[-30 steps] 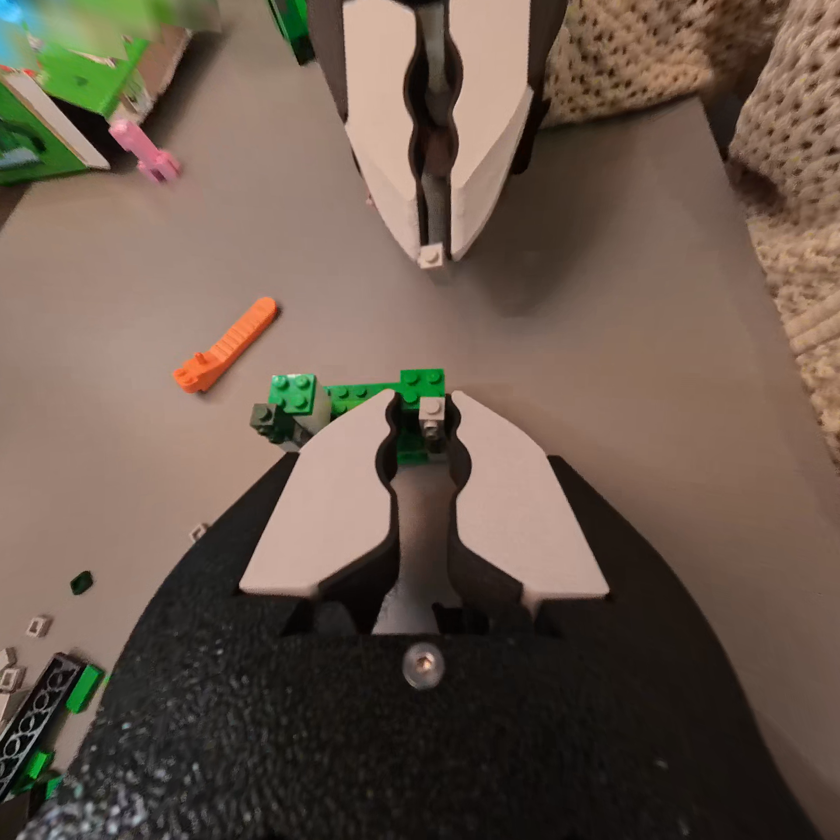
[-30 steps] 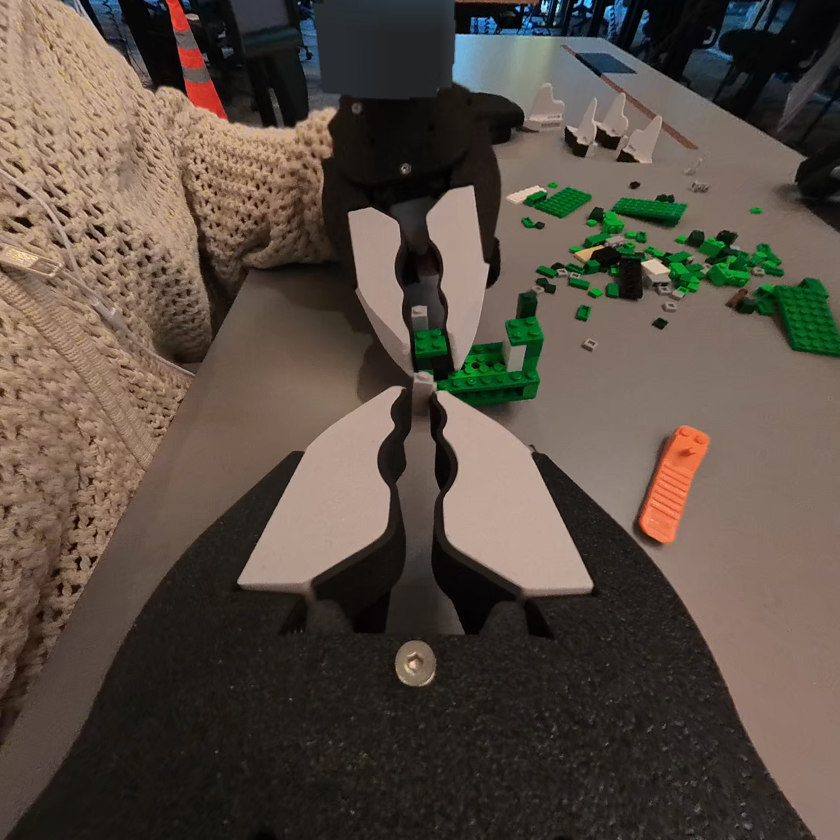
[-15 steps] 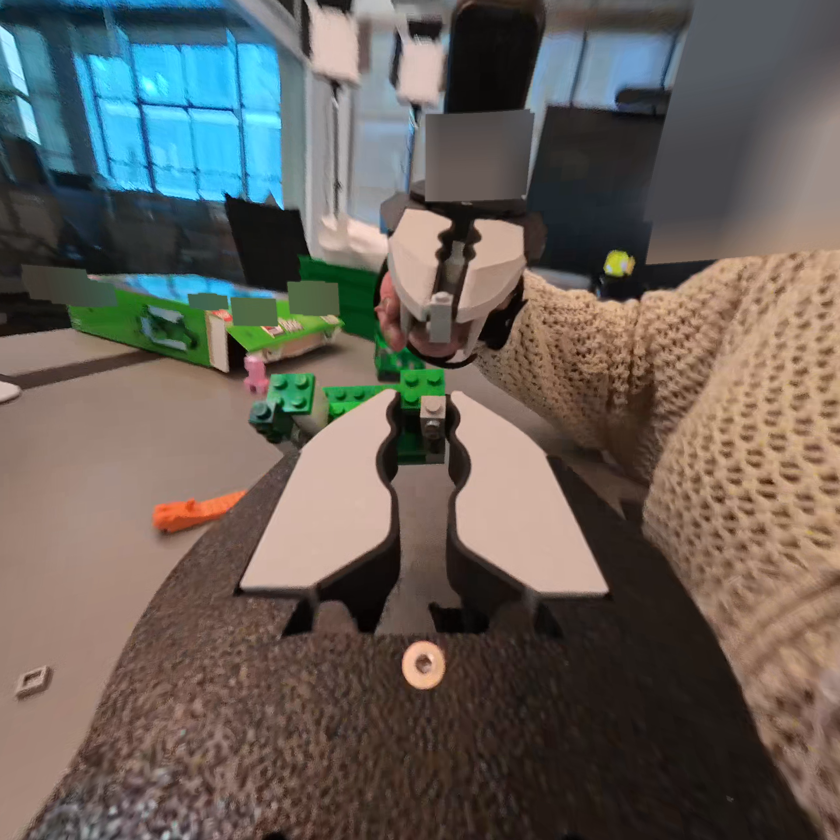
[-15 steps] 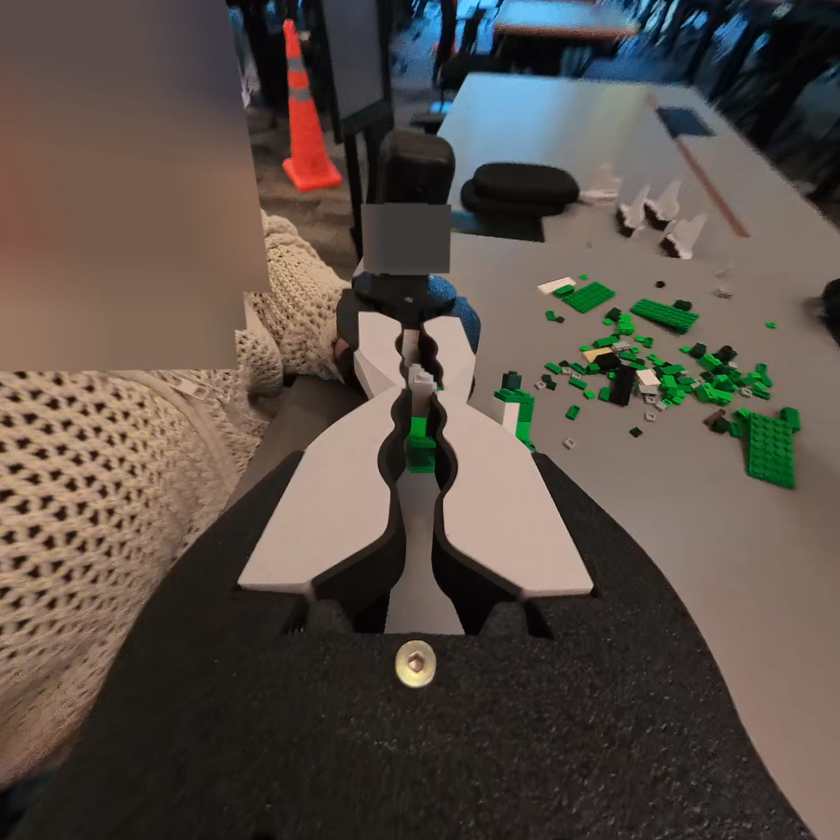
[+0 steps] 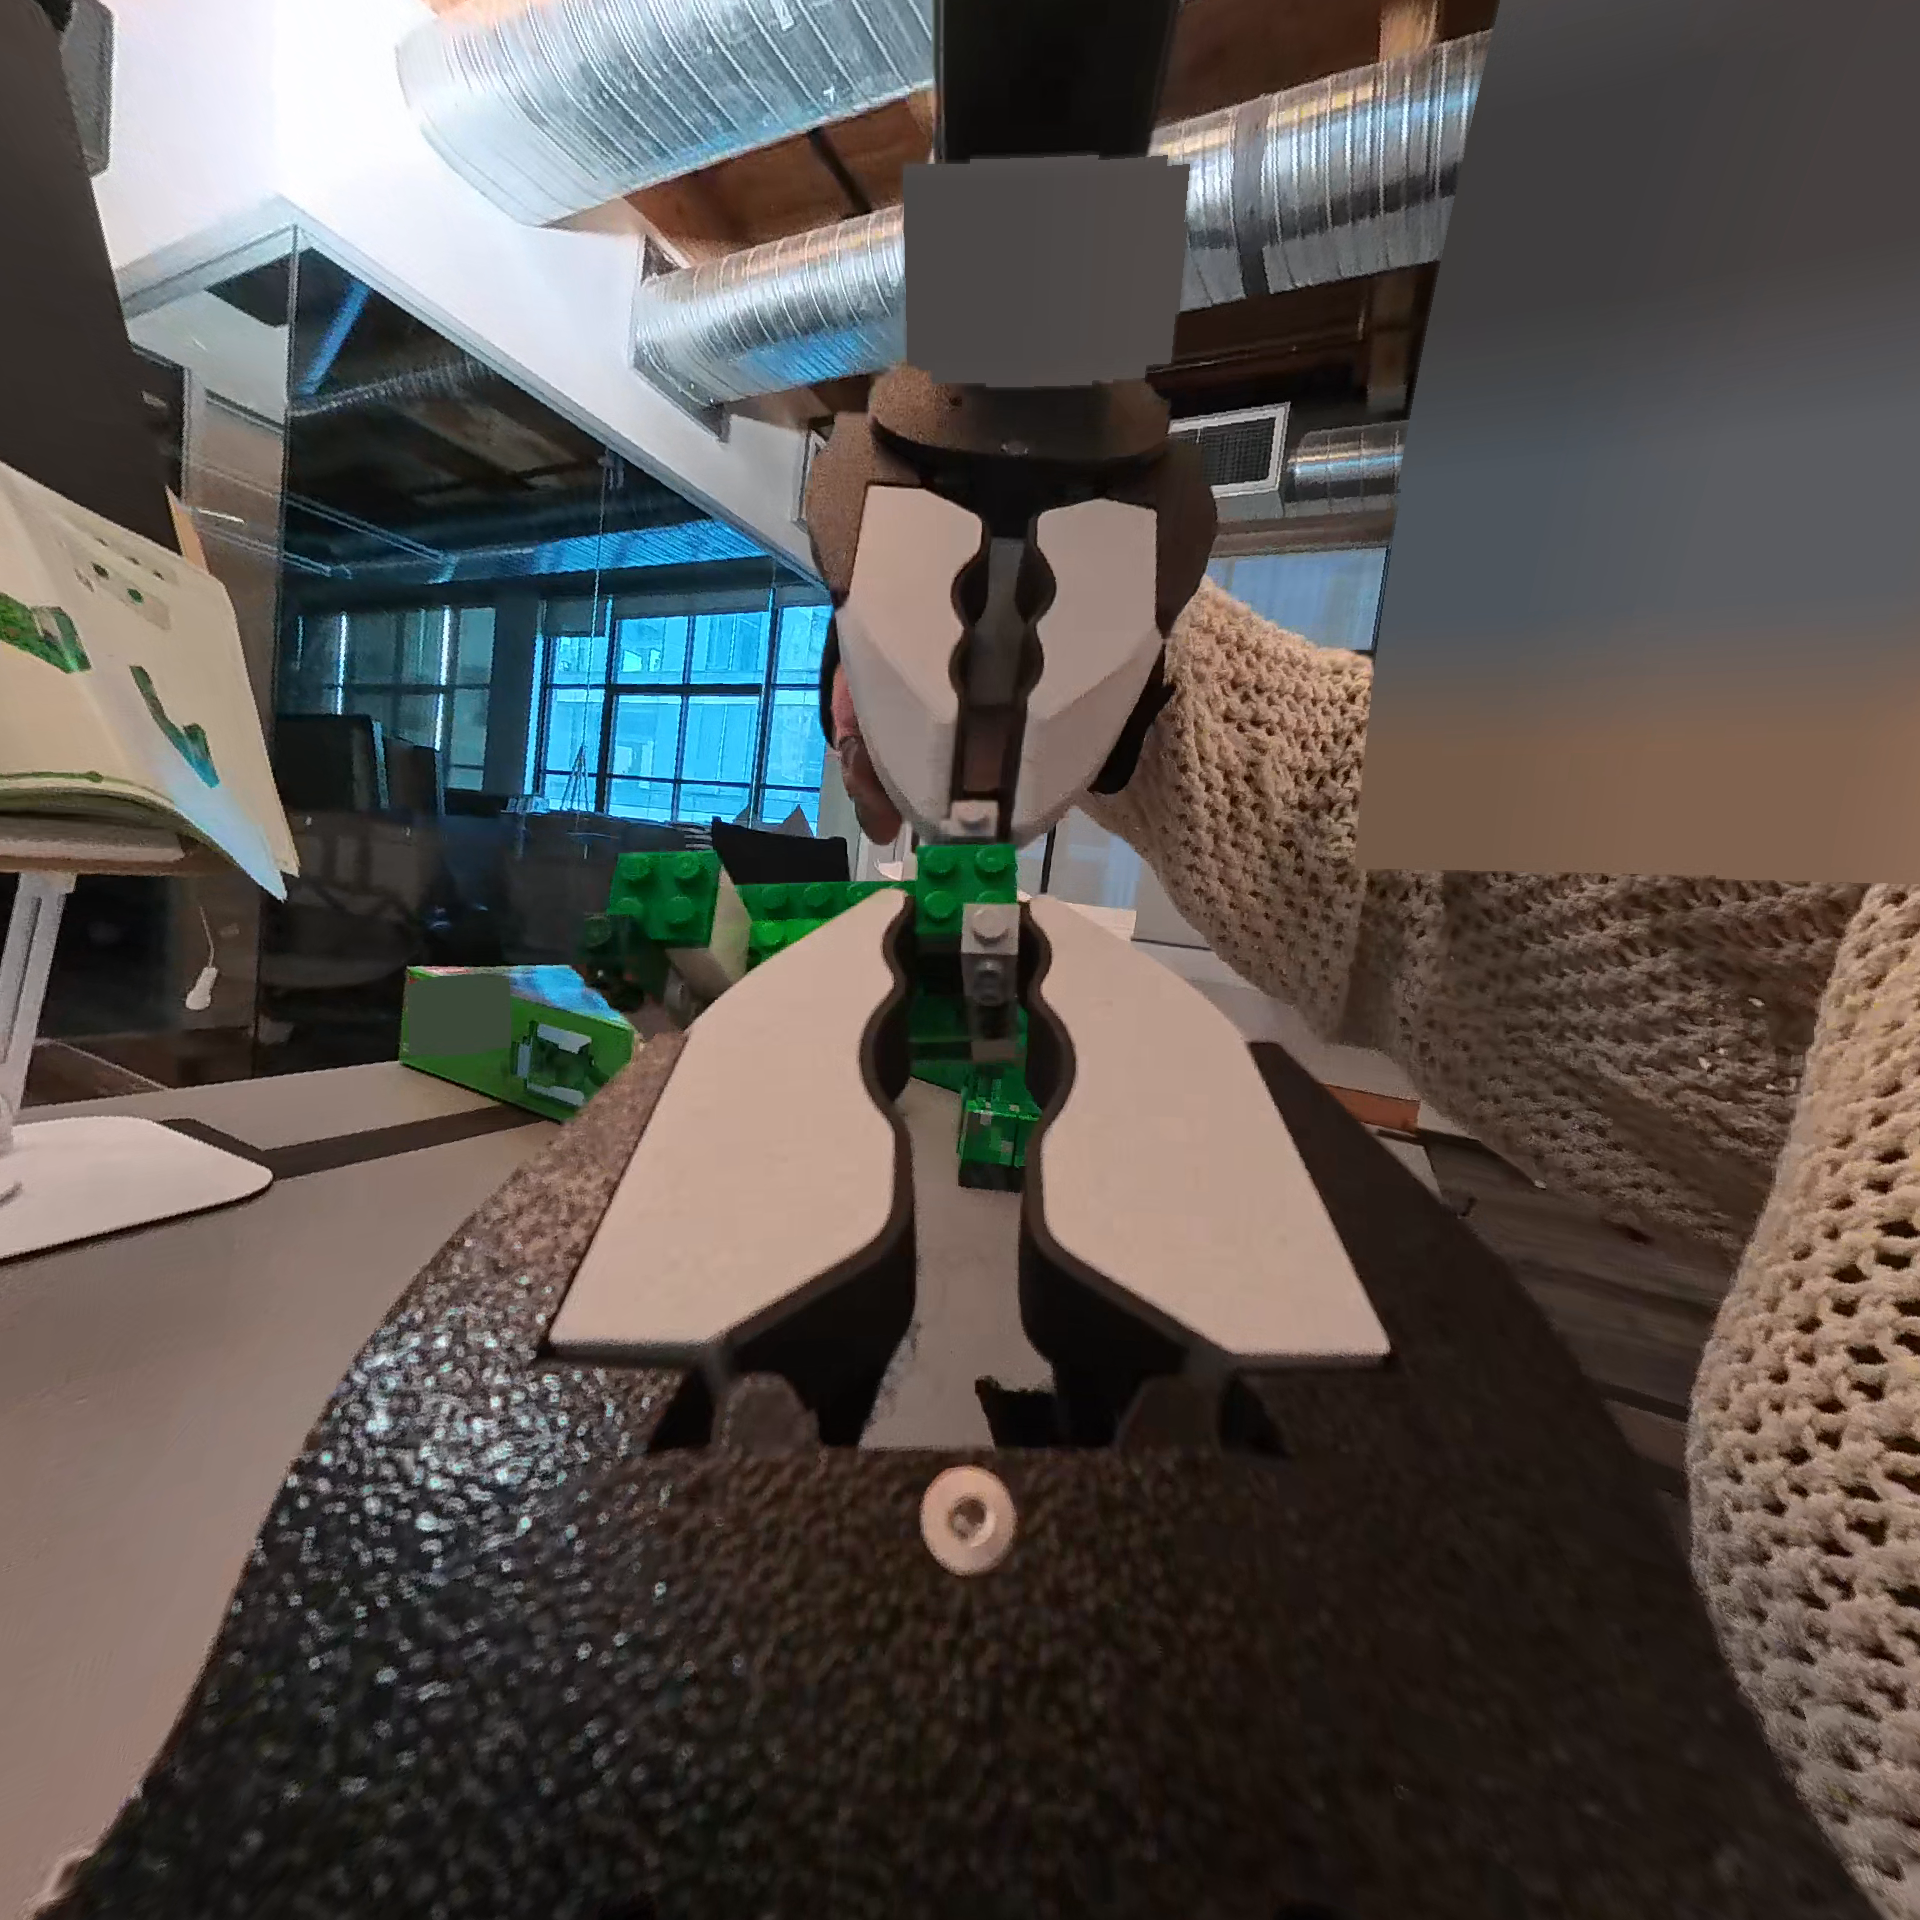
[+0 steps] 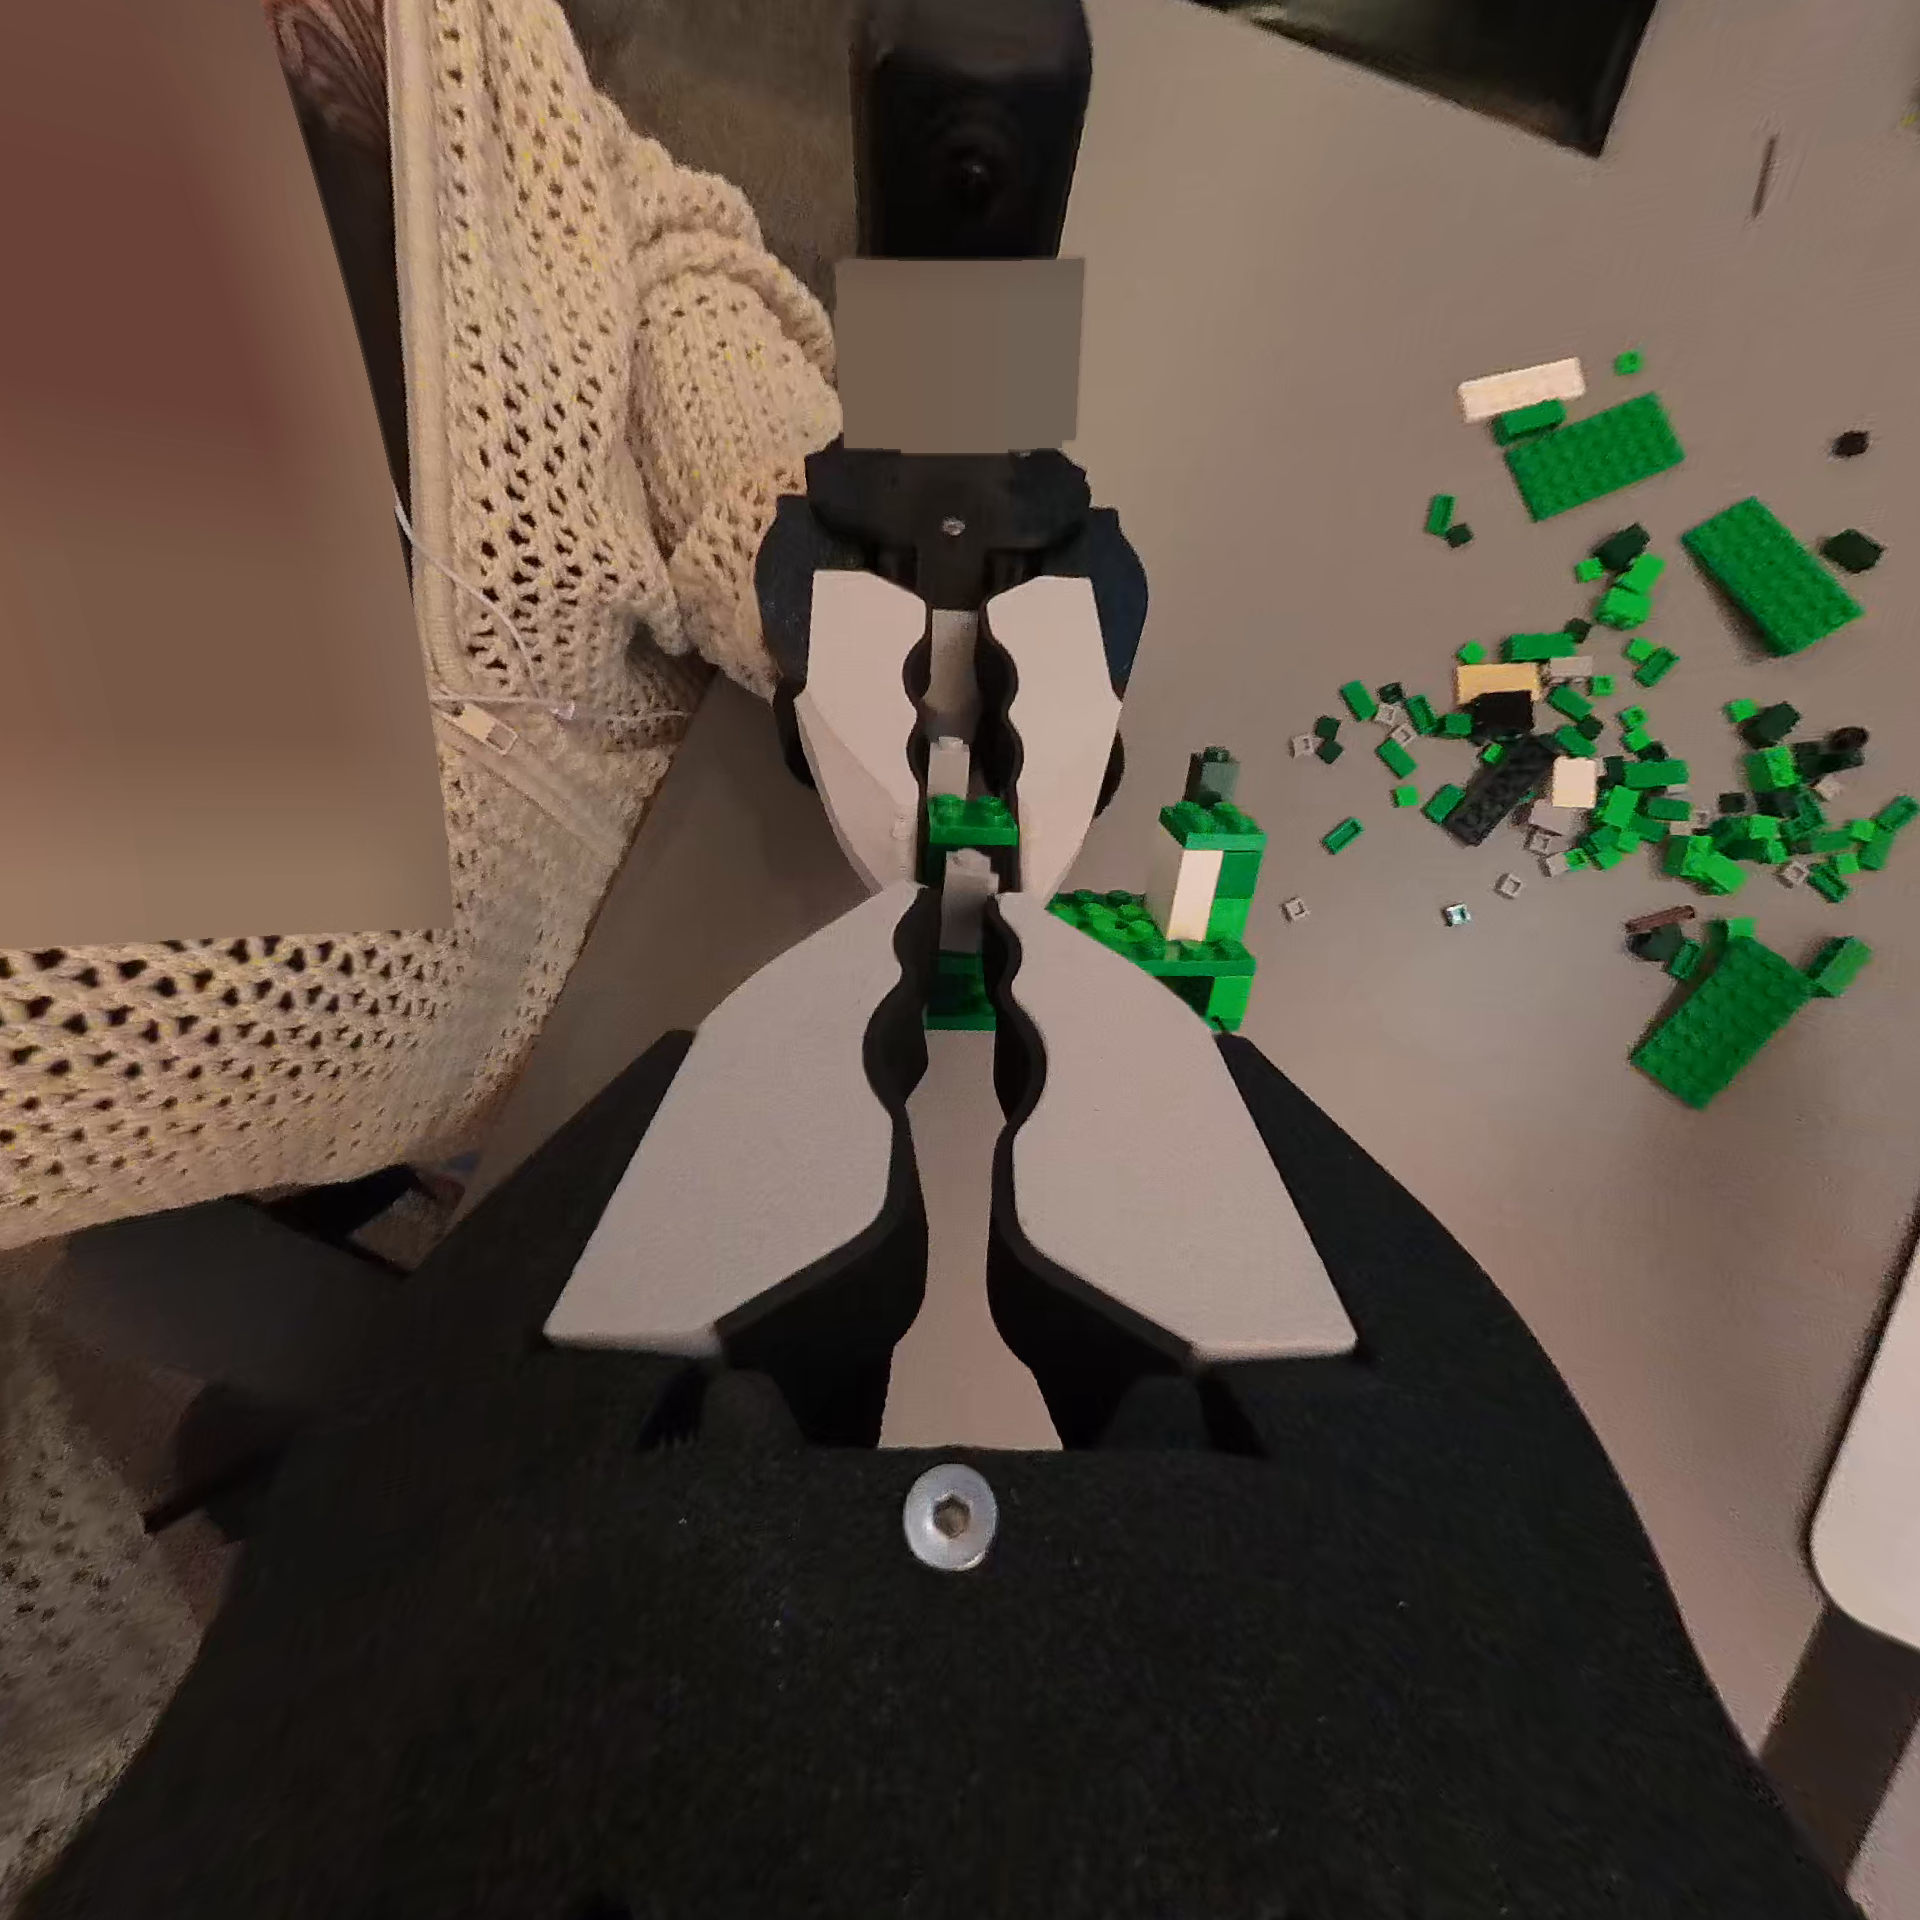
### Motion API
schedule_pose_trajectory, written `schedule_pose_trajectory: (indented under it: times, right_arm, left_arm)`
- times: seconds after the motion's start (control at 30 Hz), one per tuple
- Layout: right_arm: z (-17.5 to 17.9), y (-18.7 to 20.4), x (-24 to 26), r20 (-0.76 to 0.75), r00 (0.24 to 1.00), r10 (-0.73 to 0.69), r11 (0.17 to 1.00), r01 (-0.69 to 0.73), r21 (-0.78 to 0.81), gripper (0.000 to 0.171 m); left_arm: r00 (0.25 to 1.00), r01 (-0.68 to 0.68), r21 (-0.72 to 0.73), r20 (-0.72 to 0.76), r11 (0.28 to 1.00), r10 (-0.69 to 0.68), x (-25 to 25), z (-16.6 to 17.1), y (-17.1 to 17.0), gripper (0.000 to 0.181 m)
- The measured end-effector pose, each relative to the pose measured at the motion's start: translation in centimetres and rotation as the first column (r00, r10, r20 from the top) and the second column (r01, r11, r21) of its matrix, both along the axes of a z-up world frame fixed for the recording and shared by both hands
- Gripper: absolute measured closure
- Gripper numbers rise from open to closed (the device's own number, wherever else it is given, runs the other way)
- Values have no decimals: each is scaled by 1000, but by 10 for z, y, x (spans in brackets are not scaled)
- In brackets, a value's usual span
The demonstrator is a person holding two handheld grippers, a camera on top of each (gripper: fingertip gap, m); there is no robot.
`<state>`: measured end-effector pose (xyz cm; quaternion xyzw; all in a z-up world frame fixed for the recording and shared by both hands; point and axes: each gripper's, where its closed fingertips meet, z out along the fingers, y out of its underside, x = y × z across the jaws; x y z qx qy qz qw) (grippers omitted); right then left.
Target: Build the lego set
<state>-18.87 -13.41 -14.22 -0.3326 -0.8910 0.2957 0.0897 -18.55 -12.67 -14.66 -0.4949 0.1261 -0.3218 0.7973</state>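
Observation:
My left gripper [image 5: 964,914] is shut on a green lego assembly [image 5: 665,904] and holds it in the air above the table. A grey brick [image 5: 987,935] sits on the assembly between the jaws. My right gripper [image 6: 958,896] is shut on a small grey piece [image 6: 961,914]. In the left wrist view the right gripper [image 5: 971,826] faces mine from above, and its grey piece [image 5: 971,814] seems to touch the assembly's top green brick. In the right wrist view the left gripper [image 6: 961,862] is opposite, and the assembly [image 6: 1205,925] sticks out to the right.
A pile of loose green bricks [image 6: 1621,790] and green plates [image 6: 1590,457] lies on the grey table [image 6: 1351,312] to the right. An open instruction booklet [image 5: 104,707] on a white stand and a green box [image 5: 520,1023] are at the left. A person's knitted sleeves [image 5: 1558,1039] are close by. Both grippers' tips are close together, under 4 cm apart.
Both grippers rose off the table and tilted, lifting the assembly with the left one. The right gripper brought its grey piece down against the assembly's top.

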Motion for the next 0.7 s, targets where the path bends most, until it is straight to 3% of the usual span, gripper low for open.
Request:
schedule_pose_trajectory:
  times: [0.7]
  right_arm:
    - [-3,-4,6,117,993,28,989,-45,143,164]
  left_arm:
    - [999,36,32,-8,999,-36,6,2,-4,165]
